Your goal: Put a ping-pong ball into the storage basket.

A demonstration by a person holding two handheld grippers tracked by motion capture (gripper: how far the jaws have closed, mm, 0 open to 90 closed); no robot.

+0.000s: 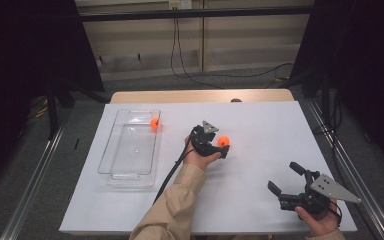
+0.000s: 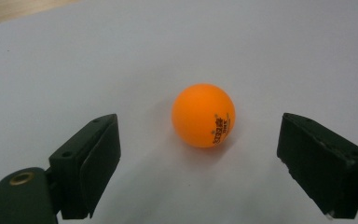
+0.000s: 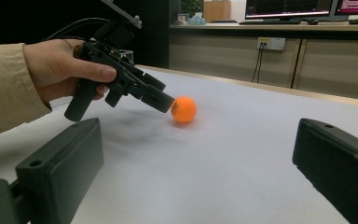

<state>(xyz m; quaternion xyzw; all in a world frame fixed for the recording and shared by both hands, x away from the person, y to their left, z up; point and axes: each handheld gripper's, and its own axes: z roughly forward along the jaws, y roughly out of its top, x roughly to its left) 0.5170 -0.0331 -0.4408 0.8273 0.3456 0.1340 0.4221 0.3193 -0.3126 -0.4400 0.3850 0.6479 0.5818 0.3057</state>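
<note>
your left gripper (image 2: 200,154) sits low over the white table sheet (image 1: 260,125) with the orange table tennis ball (image 2: 203,115) just ahead of and between its two black jaws; the jaws stand released, a clear gap of sheet on either side of the ball, neither pad touching it. in the high view the same ball (image 1: 223,141) lies near the middle of the sheet, right at the tip of your left gripper (image 1: 220,148), and in the right gripper view the left gripper (image 3: 161,100) comes in from the left at a downward slant, its near jaw overlapping the ball (image 3: 183,109); from that side you cannot tell contact. the ball rests on the sheet, dark print on its lower right face. your right gripper (image 1: 286,178) rests in your right hand (image 1: 320,220) at the near right corner of the table, well apart from the ball, jaws spread wide with nothing between them. to the left lies a clear plastic tray (image 1: 111,155), long side running away from you, with a second orange ball (image 1: 154,124) at its far right corner. nothing stands between the left gripper and the first ball. a black cable (image 1: 167,177) trails from the left gripper along your beige sleeve (image 1: 172,210). the sheet covers a wooden table top (image 1: 200,96); beyond it grey floor, pale wall panels and dark curtains at both sides.
</note>
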